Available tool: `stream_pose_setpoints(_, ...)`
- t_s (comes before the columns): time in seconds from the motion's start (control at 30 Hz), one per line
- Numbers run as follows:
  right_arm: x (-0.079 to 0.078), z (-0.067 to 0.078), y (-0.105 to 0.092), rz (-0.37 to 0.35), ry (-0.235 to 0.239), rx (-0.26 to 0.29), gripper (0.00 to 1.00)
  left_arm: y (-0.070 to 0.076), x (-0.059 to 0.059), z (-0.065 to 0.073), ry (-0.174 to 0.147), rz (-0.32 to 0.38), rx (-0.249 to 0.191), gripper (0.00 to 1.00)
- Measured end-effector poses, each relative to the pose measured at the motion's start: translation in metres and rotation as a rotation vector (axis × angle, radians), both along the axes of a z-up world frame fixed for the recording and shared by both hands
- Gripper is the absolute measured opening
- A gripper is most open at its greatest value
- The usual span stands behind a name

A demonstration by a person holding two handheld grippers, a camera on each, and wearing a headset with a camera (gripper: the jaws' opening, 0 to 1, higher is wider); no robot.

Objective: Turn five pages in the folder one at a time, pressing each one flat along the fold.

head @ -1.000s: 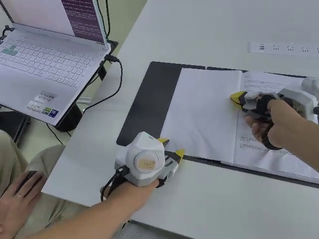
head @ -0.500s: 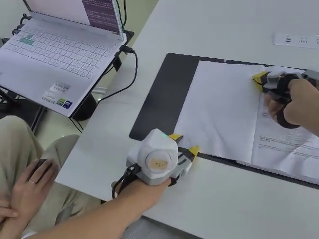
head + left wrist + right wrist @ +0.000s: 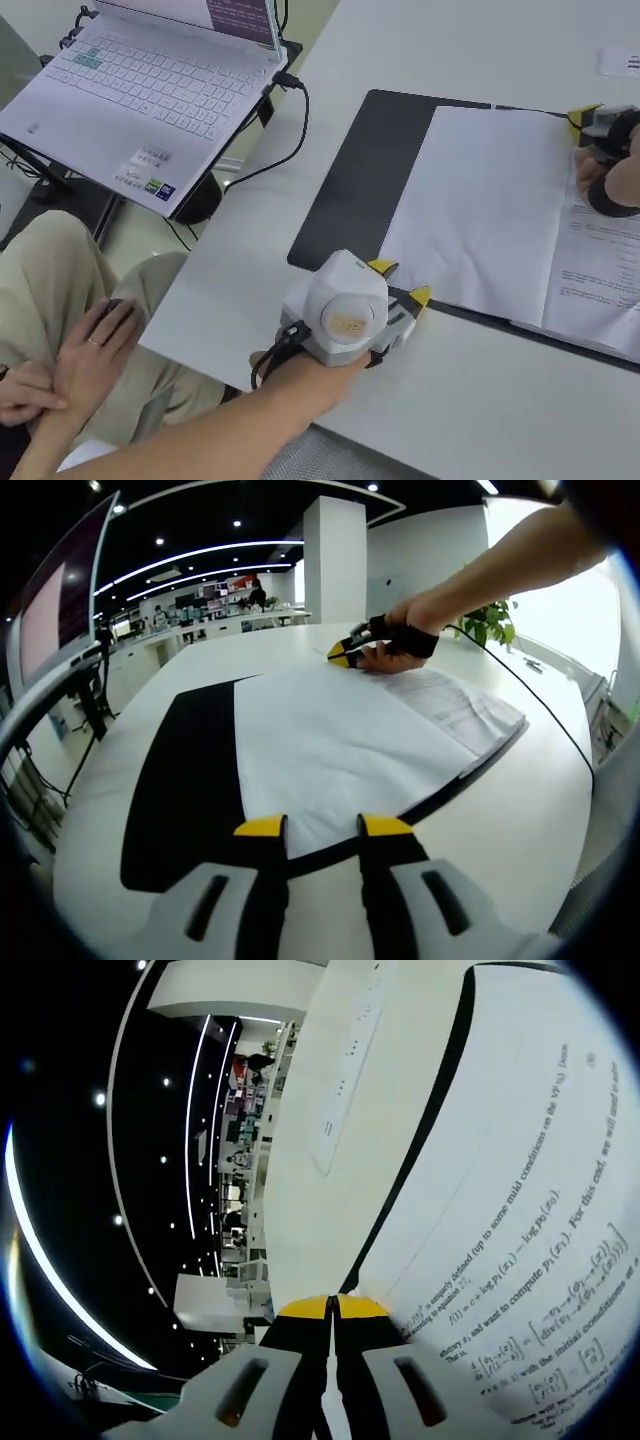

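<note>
Black folder (image 3: 345,190) is lying open flat on the white table (image 3: 470,40). Its long axis is running left to right across the table, slightly skewed, and its bare black cover end is pointing toward the laptop (image 3: 150,95). The fold is running from the far edge to the near edge. A blank white page (image 3: 480,210) is lying left of the fold and a printed page (image 3: 600,270) right of it.

The left gripper (image 3: 402,281) is sitting at the folder's near edge, just off the blank page's corner. Its jaws are standing apart with a clear gap and are gripping nothing; in the left gripper view the folder edge is lying just ahead of the tips (image 3: 323,826).

The right gripper (image 3: 585,118) is sitting at the far edge by the top of the fold. Its jaws are pressing together in the right gripper view (image 3: 330,1307), with the tips at the black border beside the printed text.

A black cable (image 3: 265,160) is trailing from the laptop past the folder's left end, not touching it. A power strip (image 3: 622,62) is lying beyond the far edge. Someone's hand (image 3: 90,350) is resting on a beige trouser leg at lower left. Nothing is lying on the pages.
</note>
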State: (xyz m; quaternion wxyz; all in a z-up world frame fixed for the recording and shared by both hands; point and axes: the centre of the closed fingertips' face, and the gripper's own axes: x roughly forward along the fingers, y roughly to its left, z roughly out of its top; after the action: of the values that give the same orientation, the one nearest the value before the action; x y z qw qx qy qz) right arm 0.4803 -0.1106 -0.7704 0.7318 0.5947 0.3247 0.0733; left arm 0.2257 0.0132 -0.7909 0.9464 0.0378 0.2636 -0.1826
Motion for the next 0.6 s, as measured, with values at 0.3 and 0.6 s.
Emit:
stream_pose_setpoints(0.3,-0.016,0.001,0.002,0.069,0.008,0.013,0.00,0.000,0.001,0.000,-0.001,0.003,-0.003,0.26)
stream_pose_setpoints(0.6,-0.048,0.001,0.007,0.158,0.016,0.049,0.00,0.000,0.001,0.000,0.001,0.003,-0.003,0.26)
